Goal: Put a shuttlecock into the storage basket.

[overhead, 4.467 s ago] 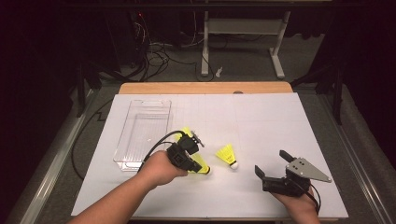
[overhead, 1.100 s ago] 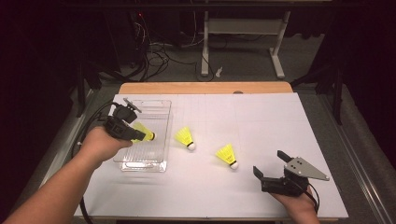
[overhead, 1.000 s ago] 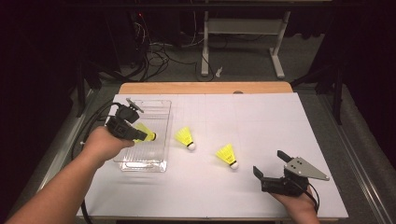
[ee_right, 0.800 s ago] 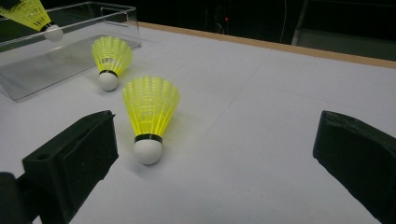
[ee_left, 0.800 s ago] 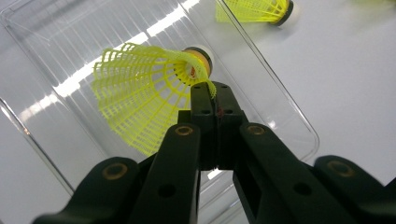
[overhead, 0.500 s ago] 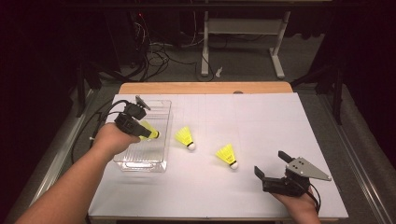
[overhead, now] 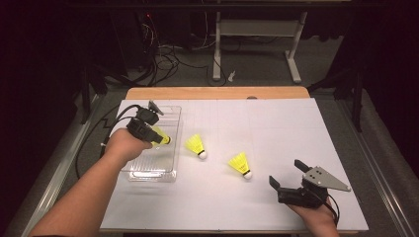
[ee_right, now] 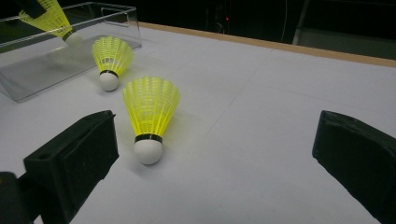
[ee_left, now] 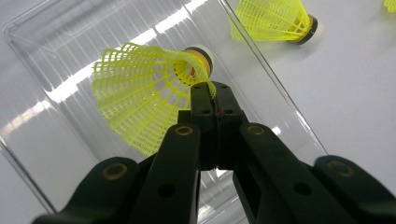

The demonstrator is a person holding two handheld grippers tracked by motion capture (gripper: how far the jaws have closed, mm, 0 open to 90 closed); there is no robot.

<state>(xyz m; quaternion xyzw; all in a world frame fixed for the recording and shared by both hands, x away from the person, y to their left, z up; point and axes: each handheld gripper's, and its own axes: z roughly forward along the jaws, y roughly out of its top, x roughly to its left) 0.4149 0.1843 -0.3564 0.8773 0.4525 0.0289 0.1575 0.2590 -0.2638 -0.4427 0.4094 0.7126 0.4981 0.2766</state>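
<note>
You're in a lab-style recording room: dark walls, loose cables [overhead: 170, 52] on the floor, a metal stand [overhead: 254, 34] beyond the white-covered table's [overhead: 276, 123] far edge.

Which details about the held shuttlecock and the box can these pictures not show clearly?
- Held shuttlecock: the left gripper covers part of its skirt in the left gripper view; the print on its cork is too small to read.
- Clear box: whether the cork touches its floor is unclear.
- Right gripper: jaws cut off by the frame edges.
</note>
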